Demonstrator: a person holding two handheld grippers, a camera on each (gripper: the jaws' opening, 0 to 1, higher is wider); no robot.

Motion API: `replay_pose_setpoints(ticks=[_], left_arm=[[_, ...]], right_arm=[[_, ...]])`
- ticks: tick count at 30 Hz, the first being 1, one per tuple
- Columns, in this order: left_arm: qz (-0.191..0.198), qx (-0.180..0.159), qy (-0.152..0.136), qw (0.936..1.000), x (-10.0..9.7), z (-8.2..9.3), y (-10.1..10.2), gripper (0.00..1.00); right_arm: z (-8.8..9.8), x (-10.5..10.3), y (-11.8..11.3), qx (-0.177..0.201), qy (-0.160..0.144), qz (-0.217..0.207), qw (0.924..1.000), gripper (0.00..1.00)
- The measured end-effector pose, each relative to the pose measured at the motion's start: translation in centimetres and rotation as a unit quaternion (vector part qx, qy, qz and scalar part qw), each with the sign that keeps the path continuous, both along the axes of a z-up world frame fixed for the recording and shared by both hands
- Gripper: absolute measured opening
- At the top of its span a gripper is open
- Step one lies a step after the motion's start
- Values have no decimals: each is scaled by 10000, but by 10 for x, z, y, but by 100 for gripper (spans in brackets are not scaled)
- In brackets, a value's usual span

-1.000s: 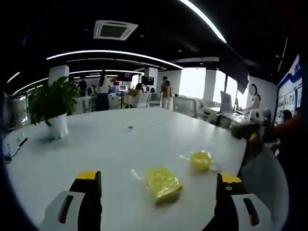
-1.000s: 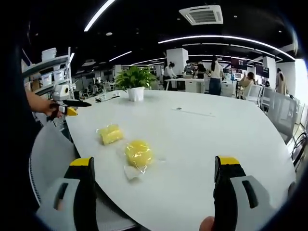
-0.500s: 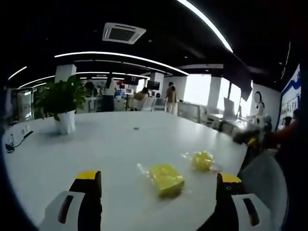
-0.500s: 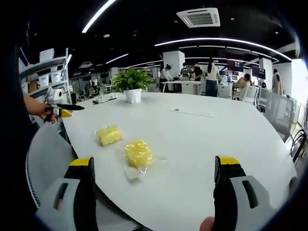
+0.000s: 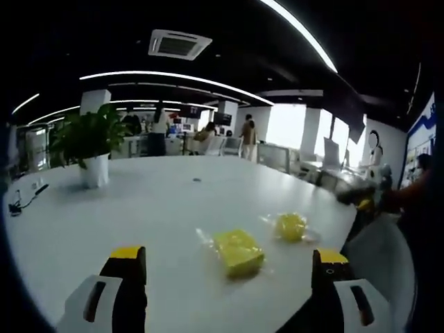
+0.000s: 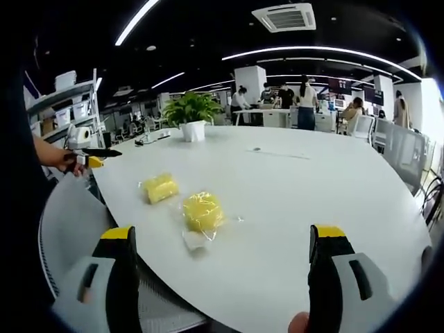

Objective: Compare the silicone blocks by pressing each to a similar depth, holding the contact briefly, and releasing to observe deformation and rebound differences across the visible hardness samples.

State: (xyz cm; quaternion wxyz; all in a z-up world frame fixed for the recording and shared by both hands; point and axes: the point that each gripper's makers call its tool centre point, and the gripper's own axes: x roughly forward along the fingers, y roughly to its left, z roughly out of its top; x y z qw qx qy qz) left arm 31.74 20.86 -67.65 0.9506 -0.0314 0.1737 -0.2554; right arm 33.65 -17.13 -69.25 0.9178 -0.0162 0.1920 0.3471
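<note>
Both grippers hang short of the white surface (image 5: 139, 208), jaws wide apart, gripping nothing. The square yellow block (image 5: 238, 251) and the round yellow block (image 5: 290, 225) lie side by side, wrapped and unpressed. Every press looks yet to come.

no readable text, labels or signs

no object moved, both cameras shifted slightly

both grippers had black jaws with yellow tips on pale grey bodies with dark slots: left gripper (image 5: 229, 267), right gripper (image 6: 220, 243).
</note>
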Motion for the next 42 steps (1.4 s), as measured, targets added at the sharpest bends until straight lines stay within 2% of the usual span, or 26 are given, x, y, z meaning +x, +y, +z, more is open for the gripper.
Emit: replay_pose_setpoints(ticks=[12, 29, 37, 42], left_arm=[[-5, -16, 40, 10000, 5, -5, -2, 100], [-69, -24, 138, 9999, 8, -7, -4, 100], [24, -238, 63, 9997, 10, -1, -2, 100], [19, -232, 98, 9997, 8, -3, -2, 100]], right_arm=[[0, -4, -3, 4, 45, -30, 10000, 97], [0, 4, -4, 28, 53, -94, 9999, 97], [2, 4, -8, 8, 52, -126, 9999, 97], [2, 2, -8, 8, 53, -126, 9999, 97]])
